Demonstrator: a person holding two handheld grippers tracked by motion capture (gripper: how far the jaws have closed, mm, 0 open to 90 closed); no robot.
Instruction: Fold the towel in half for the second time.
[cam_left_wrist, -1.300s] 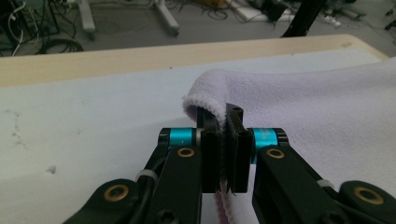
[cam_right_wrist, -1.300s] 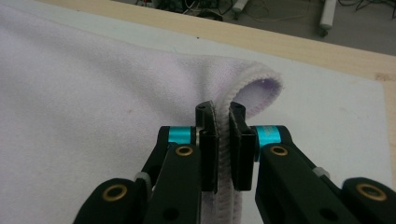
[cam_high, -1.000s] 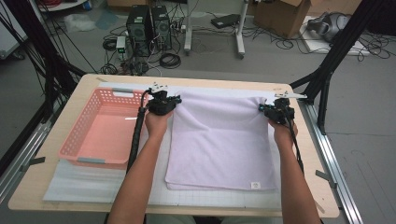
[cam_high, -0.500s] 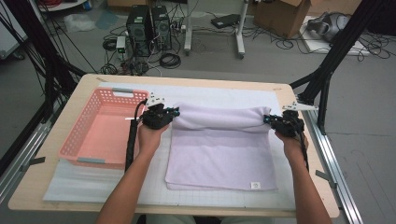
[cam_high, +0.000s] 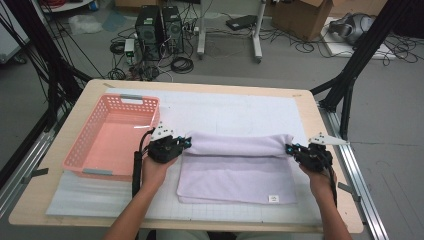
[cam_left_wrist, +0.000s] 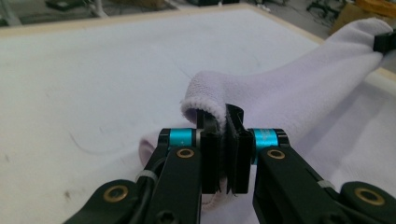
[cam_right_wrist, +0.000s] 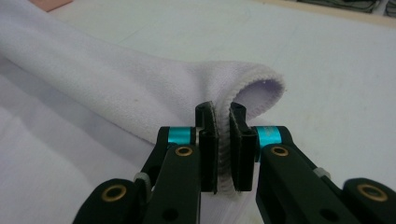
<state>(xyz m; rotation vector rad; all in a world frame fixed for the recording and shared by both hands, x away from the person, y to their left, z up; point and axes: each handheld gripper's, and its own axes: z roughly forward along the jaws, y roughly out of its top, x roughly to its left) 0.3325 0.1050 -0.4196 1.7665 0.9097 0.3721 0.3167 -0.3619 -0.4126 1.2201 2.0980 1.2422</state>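
High view: beside the pink basket (cam_high: 112, 137), the towel's (cam_high: 235, 172) far edge is pinched by the left gripper (cam_high: 186, 143) and right gripper (cam_high: 290, 148), doubled over itself mid-table. Bare mat (cam_high: 225, 112) is left beyond. Pinched corners are hidden between the jaws.

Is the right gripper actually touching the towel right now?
Touching. The right gripper view shows the right gripper shut on the lavender towel, its hemmed edge pinched between both pads. The high view agrees, with the gripper at the fold's right end.
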